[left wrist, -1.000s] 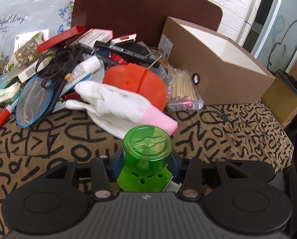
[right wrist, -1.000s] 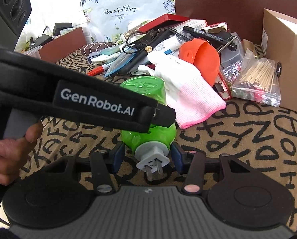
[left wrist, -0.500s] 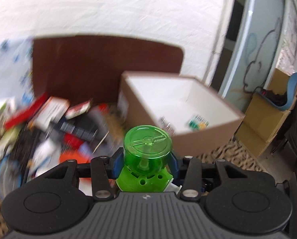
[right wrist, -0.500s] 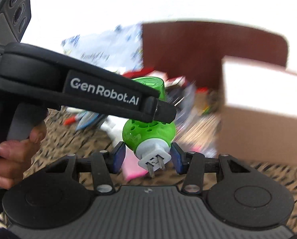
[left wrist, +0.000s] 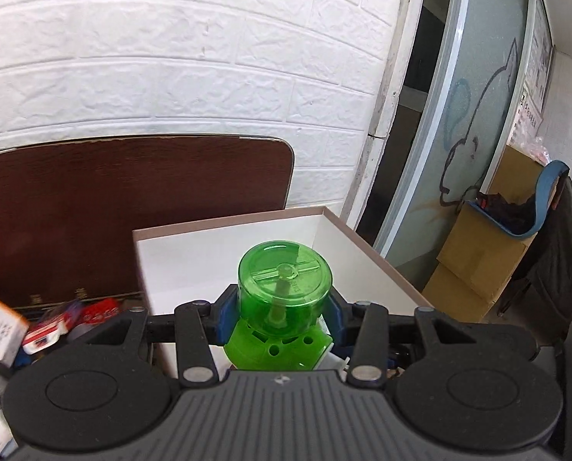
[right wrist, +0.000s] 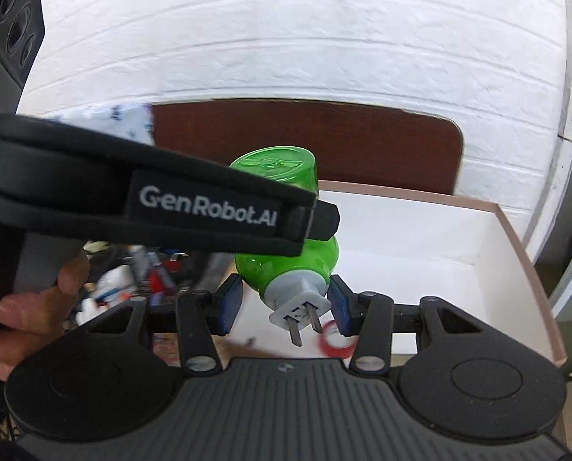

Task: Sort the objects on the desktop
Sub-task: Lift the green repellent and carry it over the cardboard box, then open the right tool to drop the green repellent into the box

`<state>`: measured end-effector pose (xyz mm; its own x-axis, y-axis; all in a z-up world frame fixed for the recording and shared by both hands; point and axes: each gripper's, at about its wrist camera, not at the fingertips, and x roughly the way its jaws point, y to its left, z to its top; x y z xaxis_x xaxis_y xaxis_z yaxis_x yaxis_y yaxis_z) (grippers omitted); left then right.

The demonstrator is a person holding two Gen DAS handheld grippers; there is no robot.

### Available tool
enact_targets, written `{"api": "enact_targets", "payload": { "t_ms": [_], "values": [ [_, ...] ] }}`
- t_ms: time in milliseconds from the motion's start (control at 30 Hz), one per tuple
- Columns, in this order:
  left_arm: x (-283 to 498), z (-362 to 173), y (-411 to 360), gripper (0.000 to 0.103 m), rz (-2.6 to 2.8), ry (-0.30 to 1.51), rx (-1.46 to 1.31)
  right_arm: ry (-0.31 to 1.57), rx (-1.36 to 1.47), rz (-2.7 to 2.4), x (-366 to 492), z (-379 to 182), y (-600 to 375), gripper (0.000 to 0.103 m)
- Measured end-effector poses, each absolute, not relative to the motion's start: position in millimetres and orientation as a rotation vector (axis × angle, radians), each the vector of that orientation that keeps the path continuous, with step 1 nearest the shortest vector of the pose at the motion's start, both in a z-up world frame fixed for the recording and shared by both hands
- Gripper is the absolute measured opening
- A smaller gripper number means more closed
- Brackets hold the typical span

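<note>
Two grippers are meeting over the open cardboard box [left wrist: 362,253], its white inside showing below them. Left gripper [left wrist: 280,320] is holding the green plug-in device [left wrist: 284,288], its blue fingers [left wrist: 224,320] clamped on the sides, cap pointing forward. Right gripper [right wrist: 286,307] is framing the device's grey plug end [right wrist: 299,303]; its fingers [right wrist: 230,305] are standing apart, not touching it.
</note>
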<state>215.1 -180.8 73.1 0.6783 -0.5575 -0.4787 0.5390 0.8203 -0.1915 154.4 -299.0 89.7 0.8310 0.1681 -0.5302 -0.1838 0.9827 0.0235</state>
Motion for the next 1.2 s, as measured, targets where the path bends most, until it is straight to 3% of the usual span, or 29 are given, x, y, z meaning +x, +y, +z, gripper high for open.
{"api": "enact_targets", "payload": {
  "t_ms": [467,1033,1100,1167,1200],
  "values": [
    [313,30,-240,0.048,-0.654,0.74,-0.084,0.768,-0.039,0.149,252,54,-366,0.047],
    [364,-12,-261,0.047,-0.633,0.86,-0.09,0.99,-0.09,0.121,328,6,-394,0.046],
    [368,-15,-259,0.051,-0.619,0.872,-0.092,1.012,-0.089,0.107,333,2,-395,0.044],
    [371,-16,-255,0.063,-0.615,0.879,-0.111,1.016,-0.084,0.087,336,0,-397,0.044],
    [373,-17,-252,0.075,-0.605,0.885,-0.132,1.021,-0.079,0.075,337,-1,-398,0.044]
  ]
}}
